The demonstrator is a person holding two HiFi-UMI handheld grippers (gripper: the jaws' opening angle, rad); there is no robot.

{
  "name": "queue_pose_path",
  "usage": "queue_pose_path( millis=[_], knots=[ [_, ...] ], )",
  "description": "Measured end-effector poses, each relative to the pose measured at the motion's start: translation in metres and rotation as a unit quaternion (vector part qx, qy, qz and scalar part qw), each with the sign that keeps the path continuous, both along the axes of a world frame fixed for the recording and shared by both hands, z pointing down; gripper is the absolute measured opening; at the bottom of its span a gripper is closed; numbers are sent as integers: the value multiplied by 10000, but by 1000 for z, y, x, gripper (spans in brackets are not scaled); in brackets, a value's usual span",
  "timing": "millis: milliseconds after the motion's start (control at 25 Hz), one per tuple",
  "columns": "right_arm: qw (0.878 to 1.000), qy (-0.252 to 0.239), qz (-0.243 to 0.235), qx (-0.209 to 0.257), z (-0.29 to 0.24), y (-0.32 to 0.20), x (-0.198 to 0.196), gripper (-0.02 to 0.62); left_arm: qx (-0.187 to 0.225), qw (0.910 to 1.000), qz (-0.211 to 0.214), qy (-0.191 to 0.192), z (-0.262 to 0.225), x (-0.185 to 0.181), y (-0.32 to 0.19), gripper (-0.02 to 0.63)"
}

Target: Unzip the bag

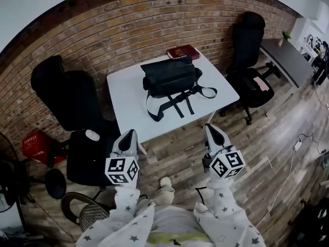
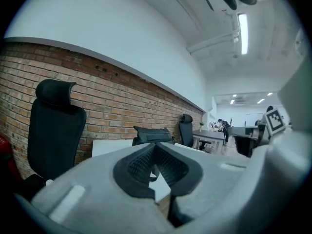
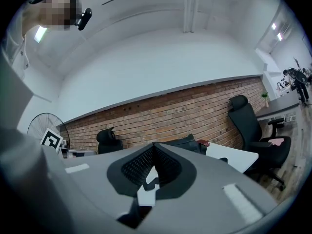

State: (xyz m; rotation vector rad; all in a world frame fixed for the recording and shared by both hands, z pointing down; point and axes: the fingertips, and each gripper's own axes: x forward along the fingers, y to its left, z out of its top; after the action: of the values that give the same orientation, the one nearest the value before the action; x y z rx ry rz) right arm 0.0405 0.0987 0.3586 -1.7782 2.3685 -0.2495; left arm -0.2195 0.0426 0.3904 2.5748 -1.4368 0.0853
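Left claw (image 1: 129, 134) and right claw (image 1: 211, 129) both pinched closed on nothing, hovering short of the near edge of the white table (image 1: 126, 104), well apart from the work. Black bag (image 1: 169, 77) lying toward the far side of the tabletop, straps (image 1: 175, 107) trailing toward the near edge, red book (image 1: 183, 51) just behind. Zip not made out from here, likely along the top. Best to come in over the table, spread one claw to pin the bag's body, pinch the zip pull with the other, then draw along the seam, level and steady, never upward, to avoid dragging the whole bag
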Motion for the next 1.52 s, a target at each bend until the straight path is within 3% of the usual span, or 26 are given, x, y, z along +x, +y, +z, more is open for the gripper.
queue_pose_path(
  millis=[360,920,1240,1520],
  knots=[
    [9998,-8,-197,-45,7,-78,-7,8,-2,9998,-104,162,3,0,-73,-3],
    [9976,-189,-604,-293,32,-150,-15,8,-195,9995,-256,31,20,8,-130,-3],
    [9901,-286,-1290,-465,46,-223,-21,9,-315,9970,-705,19,28,12,-181,-3],
    [9734,-407,-2141,-704,64,-276,-36,9,-435,9937,-1030,85,34,27,-221,-3]
  ],
)
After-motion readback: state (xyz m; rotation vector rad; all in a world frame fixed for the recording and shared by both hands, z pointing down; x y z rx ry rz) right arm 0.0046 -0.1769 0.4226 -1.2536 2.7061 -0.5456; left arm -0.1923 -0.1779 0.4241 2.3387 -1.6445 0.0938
